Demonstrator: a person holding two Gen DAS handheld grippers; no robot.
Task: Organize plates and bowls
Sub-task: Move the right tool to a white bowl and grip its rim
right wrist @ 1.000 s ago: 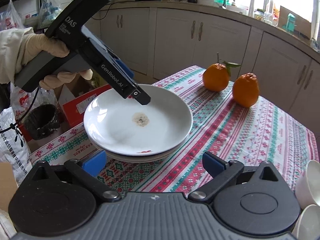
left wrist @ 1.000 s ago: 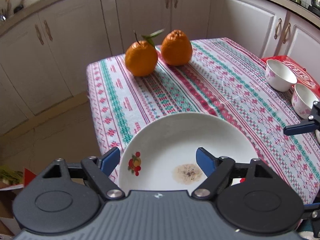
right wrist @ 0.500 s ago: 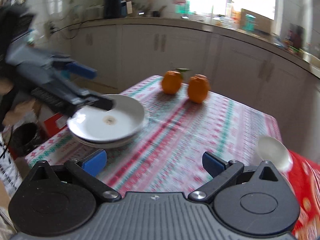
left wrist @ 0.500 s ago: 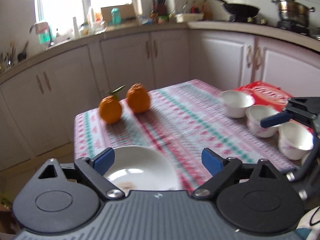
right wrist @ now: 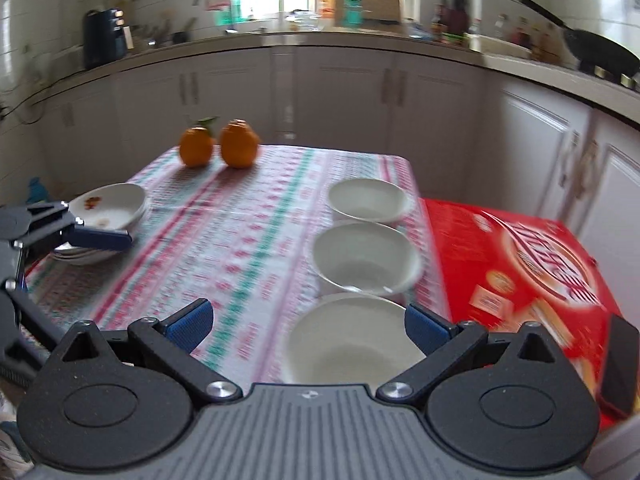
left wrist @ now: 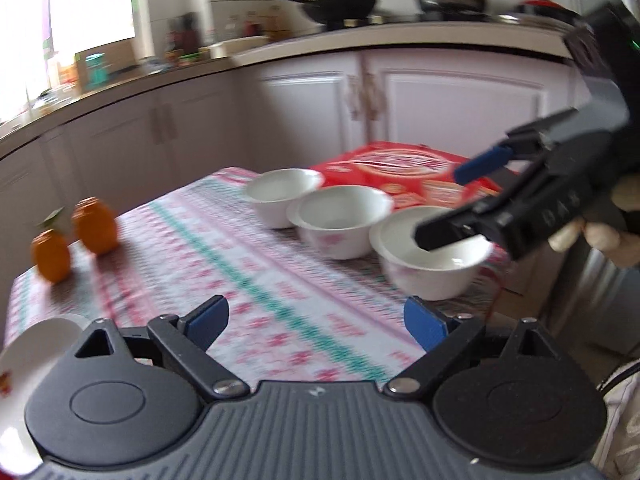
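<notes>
Bowls: three white bowls stand in a row on the striped tablecloth point(right wrist: 240, 248), beside a red box point(right wrist: 520, 264) — near bowl point(right wrist: 352, 344), middle bowl point(right wrist: 366, 258), far bowl point(right wrist: 368, 199).
Plates: a stack of white plates point(right wrist: 105, 216) sits at the table's left corner; how many plates it has I cannot tell.
Oranges: two, side by side at the far edge — one with a leaf point(right wrist: 196, 147), one without point(right wrist: 239, 144).
Hard to see: both views are motion-blurred; the near bowl is partly cut off by the gripper body in the right wrist view, and only a sliver of the plates shows in the left wrist view.
Left gripper point(left wrist: 316, 320): fingers wide apart, holding nothing, over the cloth.
Right gripper point(right wrist: 308, 322): fingers wide apart, empty, straddling the near bowl from above; contact cannot be told.
</notes>
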